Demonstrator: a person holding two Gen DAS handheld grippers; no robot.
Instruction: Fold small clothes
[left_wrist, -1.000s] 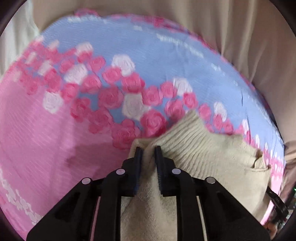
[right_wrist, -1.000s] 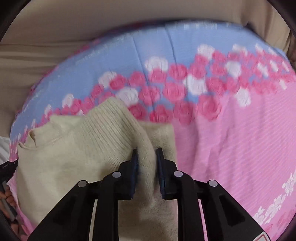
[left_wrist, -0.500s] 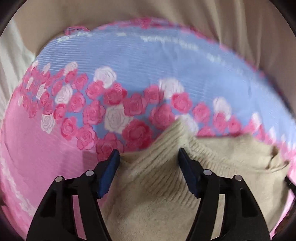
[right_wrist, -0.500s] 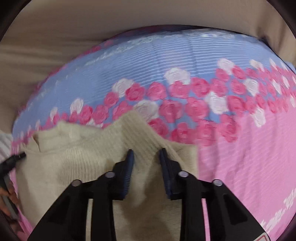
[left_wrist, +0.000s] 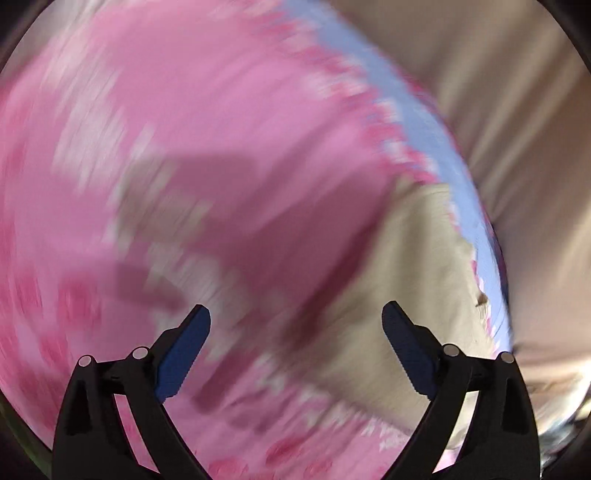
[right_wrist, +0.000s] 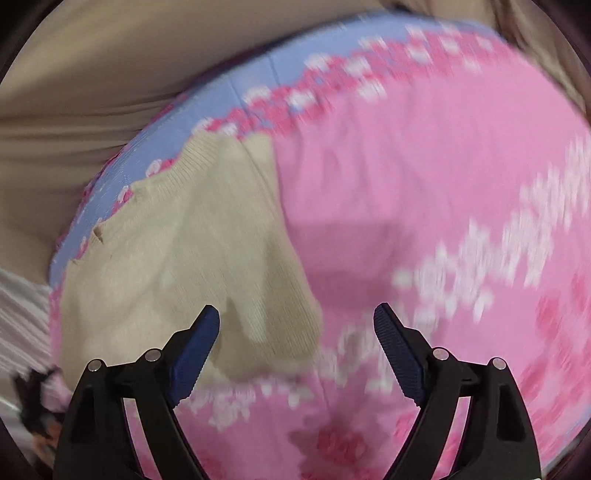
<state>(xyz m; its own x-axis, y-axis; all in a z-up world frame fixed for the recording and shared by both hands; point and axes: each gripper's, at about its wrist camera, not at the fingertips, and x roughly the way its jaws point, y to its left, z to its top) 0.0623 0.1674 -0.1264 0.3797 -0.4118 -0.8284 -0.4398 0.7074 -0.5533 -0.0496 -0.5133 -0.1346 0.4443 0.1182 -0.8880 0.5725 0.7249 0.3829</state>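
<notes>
the left gripper (left_wrist: 295, 325) is seen with its jaws spread wide, having just been opening, and nothing is held between its blue pads (left_wrist: 181, 360); only the pink sheet (left_wrist: 207, 122) is seen through the gap. the right gripper (right_wrist: 297, 323) is likewise spread wide, its jaws having just been opening, and no cloth is pressed by its pads; the lower right corner of the cream knit garment (right_wrist: 192, 254) is seen in the gap near the left pad, lying loose on the sheet. the garment is laid flat on the bed, with its ribbed edge toward the blue band (right_wrist: 207, 110) of the sheet and a border of pink and white roses (right_wrist: 332, 81) running along that band. in the left wrist view the garment (left_wrist: 417, 280) is seen to the right of the gripper, beside the blue band, and the picture is heavily blurred. beige fabric (right_wrist: 92, 74) is seen beyond the edge of the sheet in both views. a shadow is cast on the pink sheet ahead of each gripper.
</notes>
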